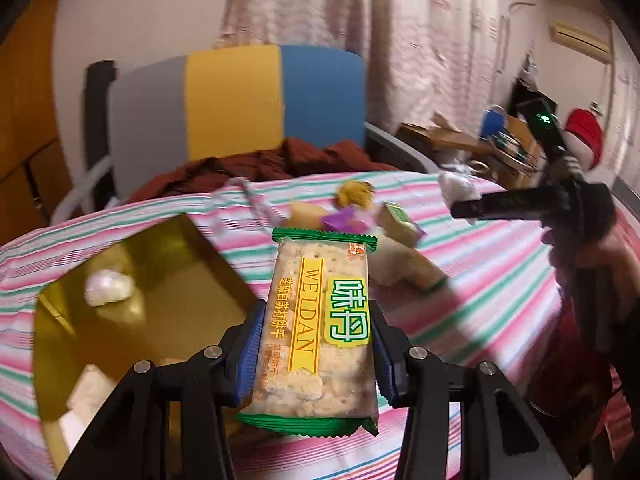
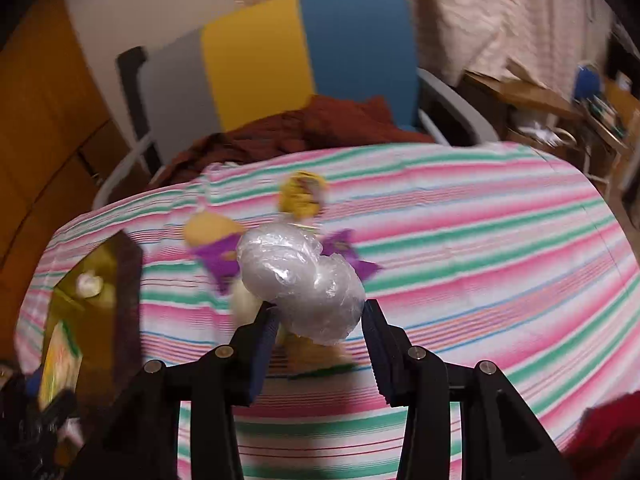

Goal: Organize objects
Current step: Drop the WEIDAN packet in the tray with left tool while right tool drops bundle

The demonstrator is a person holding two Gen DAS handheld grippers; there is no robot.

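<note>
Between the blue pads of the left tongs (image 1: 316, 344) stands a cracker pack (image 1: 316, 328), green-edged and marked WEIDAN, clamped at its long sides and lifted above the striped tabletop (image 1: 480, 264); its lower end hangs in front of the tongs' black frame. Just left of it lies a gold box (image 1: 132, 312), open, with a pale wrapped lump (image 1: 107, 287) inside; the box's near part is cut off by the tongs. The right tongs (image 2: 318, 316) grip a clear-wrapped ball (image 2: 300, 280), which bulges out above the fingers and covers much of the snacks behind it. Those snacks are blurred: a yellow packet (image 2: 302, 194), purple wrappers (image 2: 218, 256), and something pale underneath that cannot be made out. In the left view the right tongs show as a dark smear at the right edge. Beyond the tabletop stands a grey, yellow and blue chair (image 1: 236, 100) with brown cloth (image 1: 280, 160) on it.
</note>
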